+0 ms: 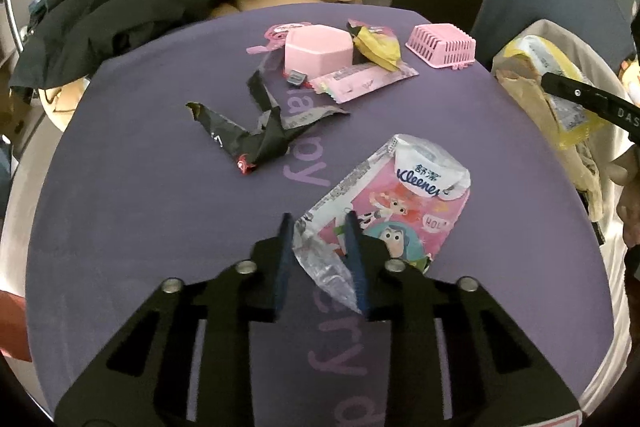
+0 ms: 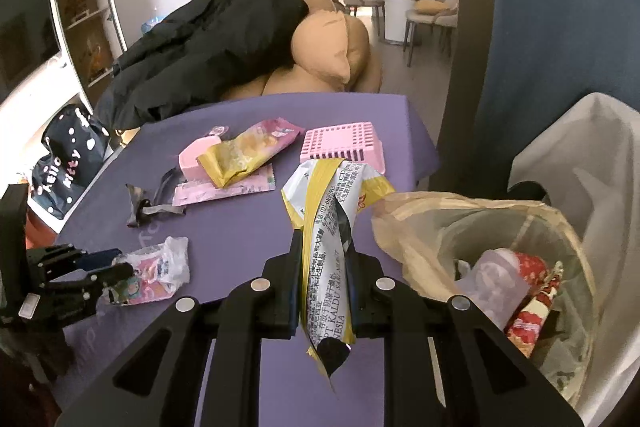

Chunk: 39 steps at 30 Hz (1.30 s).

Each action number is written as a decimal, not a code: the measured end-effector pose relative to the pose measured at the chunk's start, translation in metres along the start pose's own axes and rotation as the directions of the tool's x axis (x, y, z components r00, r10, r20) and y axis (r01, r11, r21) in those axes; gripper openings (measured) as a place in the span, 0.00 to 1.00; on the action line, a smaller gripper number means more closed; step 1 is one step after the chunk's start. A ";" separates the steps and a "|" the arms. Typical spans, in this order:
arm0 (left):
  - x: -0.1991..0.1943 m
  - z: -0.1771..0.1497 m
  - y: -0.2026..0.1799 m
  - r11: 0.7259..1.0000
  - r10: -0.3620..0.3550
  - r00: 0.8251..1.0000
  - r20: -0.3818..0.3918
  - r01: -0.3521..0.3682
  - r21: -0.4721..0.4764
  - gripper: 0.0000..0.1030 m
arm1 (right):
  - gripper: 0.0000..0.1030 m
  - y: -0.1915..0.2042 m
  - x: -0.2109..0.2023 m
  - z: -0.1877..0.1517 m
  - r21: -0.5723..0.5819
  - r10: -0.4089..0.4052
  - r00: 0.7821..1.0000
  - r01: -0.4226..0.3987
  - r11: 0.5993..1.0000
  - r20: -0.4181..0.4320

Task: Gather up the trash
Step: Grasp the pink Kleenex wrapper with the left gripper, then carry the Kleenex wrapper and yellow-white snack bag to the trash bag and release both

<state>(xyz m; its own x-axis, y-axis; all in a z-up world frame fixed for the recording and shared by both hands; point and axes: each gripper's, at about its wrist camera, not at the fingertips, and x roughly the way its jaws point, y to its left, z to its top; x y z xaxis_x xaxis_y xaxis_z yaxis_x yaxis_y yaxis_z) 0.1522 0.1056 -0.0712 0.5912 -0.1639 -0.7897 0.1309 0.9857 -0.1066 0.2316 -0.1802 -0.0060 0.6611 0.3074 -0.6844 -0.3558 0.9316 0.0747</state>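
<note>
Two grips made: left tongs (image 1: 318, 227) clamp tissue wrapper (image 1: 394, 203), lower centre; right tongs (image 2: 322, 247) clamp yellow sachet (image 2: 332, 195). Next: carry sachet right, over bin bag (image 2: 480, 227), release.

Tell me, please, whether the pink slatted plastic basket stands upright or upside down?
Upside down: the pink slatted plastic basket shows its gridded base on top, rim against the purple tablecloth.

A: Lighting?
B: Soft, even indoor daylight, brighter in the room beyond the table's (image 1: 160, 187) far edge. Shadows faint; a small one under the black wrapper (image 1: 256, 135).
A: Glare?
B: Sheen on the clear tissue-pack (image 1: 400, 203) plastic only.
A: Quality?
B: Strong fisheye bending, black corners. Centre sharp, print legible; rims soft and smeared.
</note>
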 end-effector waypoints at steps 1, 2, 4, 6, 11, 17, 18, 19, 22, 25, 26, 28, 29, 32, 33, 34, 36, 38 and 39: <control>-0.001 0.000 0.000 1.000 -0.006 1.000 0.000 0.006 -0.006 0.13 | 0.17 0.000 -0.002 0.000 -0.001 -0.002 1.000 0.002 1.000 0.007; -0.002 0.000 0.001 1.000 -0.015 1.000 0.000 0.015 -0.014 0.12 | 0.17 -0.001 -0.006 0.002 -0.005 -0.005 1.000 0.005 1.000 0.017; -0.006 0.001 0.001 0.999 -0.019 1.000 0.005 0.019 -0.028 0.11 | 0.17 -0.002 -0.010 0.005 -0.008 -0.006 1.000 0.006 1.000 0.028; -0.009 0.005 -0.001 0.999 -0.023 1.000 0.014 0.023 -0.042 0.10 | 0.17 -0.003 -0.016 0.007 -0.011 -0.006 0.999 0.006 1.000 0.039; -0.028 0.019 -0.006 0.999 -0.026 0.997 0.071 0.029 -0.042 0.09 | 0.17 -0.006 -0.028 0.013 -0.012 -0.004 0.998 0.005 1.000 0.064; -0.046 0.034 -0.018 1.000 -0.026 0.993 0.119 0.028 -0.014 0.09 | 0.17 -0.014 -0.044 0.017 0.001 -0.004 0.995 0.004 1.000 0.104; -0.050 0.037 -0.021 1.000 -0.029 0.991 0.134 0.031 -0.007 0.09 | 0.17 -0.017 -0.047 0.018 0.006 -0.007 0.994 0.006 1.000 0.112; -0.052 0.040 -0.022 0.999 -0.032 0.989 0.143 0.033 -0.004 0.09 | 0.17 -0.018 -0.050 0.018 0.010 -0.011 0.993 0.010 1.000 0.117; -0.061 0.055 -0.029 0.999 -0.052 0.982 0.184 0.051 0.012 0.09 | 0.17 -0.022 -0.060 0.020 0.014 -0.025 0.990 0.024 1.000 0.136; -0.067 0.073 -0.041 0.997 -0.070 0.974 0.214 0.065 0.030 0.09 | 0.17 -0.025 -0.072 0.021 0.004 -0.049 0.985 0.049 0.999 0.163; -0.069 0.078 -0.045 0.997 -0.076 0.972 0.222 0.070 0.036 0.09 | 0.17 -0.027 -0.077 0.021 0.001 -0.058 0.983 0.058 0.998 0.173; -0.071 0.089 -0.056 0.995 -0.096 0.966 0.240 0.086 0.054 0.09 | 0.17 -0.031 -0.084 0.021 0.000 -0.068 0.981 0.070 0.998 0.183; -0.072 0.095 -0.065 0.993 -0.109 0.962 0.251 0.095 0.069 0.09 | 0.17 -0.035 -0.088 0.021 0.002 -0.075 0.980 0.076 0.997 0.187; -0.073 0.108 -0.089 0.987 -0.143 0.953 0.268 0.118 0.108 0.09 | 0.17 -0.053 -0.100 0.017 0.029 -0.110 0.974 0.107 0.994 0.199; -0.072 0.112 -0.098 0.985 -0.155 0.950 0.271 0.126 0.122 0.09 | 0.17 -0.059 -0.103 0.016 0.039 -0.121 0.972 0.115 0.993 0.201; -0.071 0.115 -0.105 0.982 -0.166 0.948 0.273 0.133 0.135 0.09 | 0.17 -0.066 -0.107 0.014 0.051 -0.132 0.971 0.124 0.991 0.202; -0.068 0.122 -0.125 0.974 -0.187 0.943 0.274 0.143 0.173 0.09 | 0.17 -0.080 -0.113 0.009 0.074 -0.158 0.967 0.146 0.987 0.202; -0.063 0.127 -0.143 0.967 -0.205 0.939 0.276 0.150 0.208 0.09 | 0.17 -0.094 -0.121 0.004 0.097 -0.188 0.961 0.171 0.981 0.205; -0.060 0.128 -0.148 0.964 -0.211 0.938 0.276 0.153 0.219 0.09 | 0.17 -0.100 -0.124 0.001 0.107 -0.197 0.958 0.178 0.978 0.207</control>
<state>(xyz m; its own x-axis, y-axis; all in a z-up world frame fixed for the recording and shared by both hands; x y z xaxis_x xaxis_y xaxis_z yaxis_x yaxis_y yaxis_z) 0.1992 -0.0356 0.0696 0.7463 -0.3733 -0.5511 0.3908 0.9159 -0.0912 0.1853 -0.3115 0.0722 0.8404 0.1509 -0.5206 -0.1594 0.9868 0.0286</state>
